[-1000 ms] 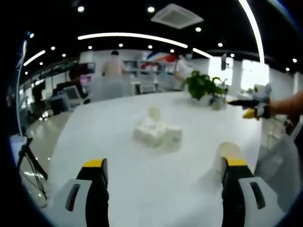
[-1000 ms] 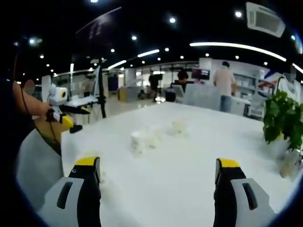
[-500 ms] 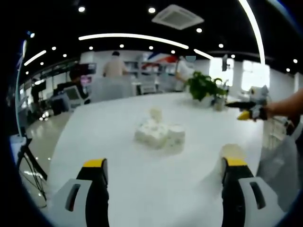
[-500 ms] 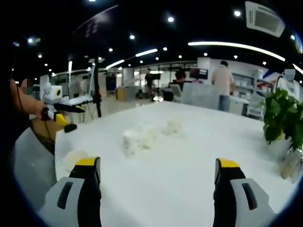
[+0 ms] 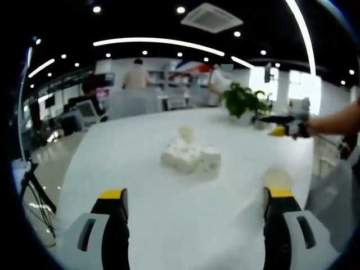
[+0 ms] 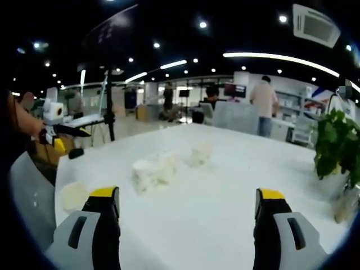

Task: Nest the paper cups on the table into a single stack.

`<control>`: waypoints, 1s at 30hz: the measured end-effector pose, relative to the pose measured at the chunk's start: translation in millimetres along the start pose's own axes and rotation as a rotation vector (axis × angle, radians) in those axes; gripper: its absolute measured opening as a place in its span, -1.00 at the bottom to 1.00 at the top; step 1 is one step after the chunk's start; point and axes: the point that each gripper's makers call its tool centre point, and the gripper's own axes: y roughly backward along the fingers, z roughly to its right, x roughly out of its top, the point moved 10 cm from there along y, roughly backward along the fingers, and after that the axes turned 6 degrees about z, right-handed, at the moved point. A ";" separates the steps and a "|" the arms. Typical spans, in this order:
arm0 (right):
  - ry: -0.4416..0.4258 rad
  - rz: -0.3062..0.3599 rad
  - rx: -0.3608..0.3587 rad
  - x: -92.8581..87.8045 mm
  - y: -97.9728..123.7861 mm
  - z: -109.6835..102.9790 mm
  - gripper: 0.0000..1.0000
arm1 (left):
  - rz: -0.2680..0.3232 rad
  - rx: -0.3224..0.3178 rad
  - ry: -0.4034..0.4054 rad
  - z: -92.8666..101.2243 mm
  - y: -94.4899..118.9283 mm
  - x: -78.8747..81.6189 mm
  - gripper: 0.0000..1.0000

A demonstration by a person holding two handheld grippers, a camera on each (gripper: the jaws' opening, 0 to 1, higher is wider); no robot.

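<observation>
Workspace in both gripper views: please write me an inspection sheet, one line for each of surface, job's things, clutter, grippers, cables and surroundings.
Surface: white table, bare around the cups.
Job's things: a loose cluster of paper cups mid-table, not yet one stack; blur hides the count. One single cup stands apart near the table edge, just beyond the left gripper's right-hand jaw.
Clutter: potted plant at the far side of the table.
Grippers: left gripper open, holding nothing, low over the table; right gripper open, holding nothing.
Cables: nothing seen.
Surroundings: open office with ceiling lights; people standing and sitting at desks behind the table; a tripod on the floor beside it.
</observation>
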 end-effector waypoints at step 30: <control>-0.005 0.000 0.029 -2.0 -86.7 25.1 0.99 | -0.036 -0.012 0.000 -1.5 -5.8 -9.3 0.98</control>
